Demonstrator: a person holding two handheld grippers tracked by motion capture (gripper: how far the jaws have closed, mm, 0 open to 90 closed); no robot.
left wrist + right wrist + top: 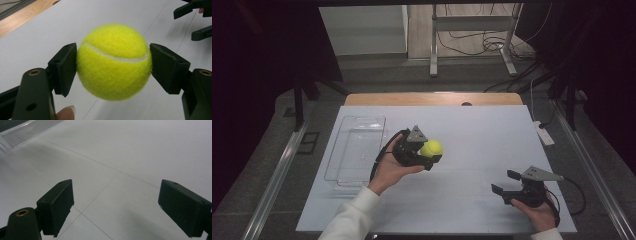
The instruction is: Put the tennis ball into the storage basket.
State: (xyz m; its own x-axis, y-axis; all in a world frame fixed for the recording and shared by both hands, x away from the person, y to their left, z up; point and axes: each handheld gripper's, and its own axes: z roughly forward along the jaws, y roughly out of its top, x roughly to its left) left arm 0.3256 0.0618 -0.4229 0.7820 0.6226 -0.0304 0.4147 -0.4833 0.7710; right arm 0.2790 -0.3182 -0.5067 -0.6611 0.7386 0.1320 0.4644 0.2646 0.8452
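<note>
A yellow-green tennis ball [431, 148] is held above the white table, with my left gripper [430, 152] shut on it. In the left gripper view both black pads [65, 67] press the sides of the tennis ball [113, 62]. My right gripper [506, 182] rests near the table's front right, jaws wide apart and pointing left. In the right gripper view its pads [58, 205] have only bare table between them. The right gripper's jaws [192, 20] also show at the upper right of the left gripper view.
A clear plastic tray [357, 150] lies on the left part of the table, just left of the left hand. A white power strip [544, 134] sits at the right edge. The table's wooden far edge [432, 99] borders the floor and a metal stand [472, 35].
</note>
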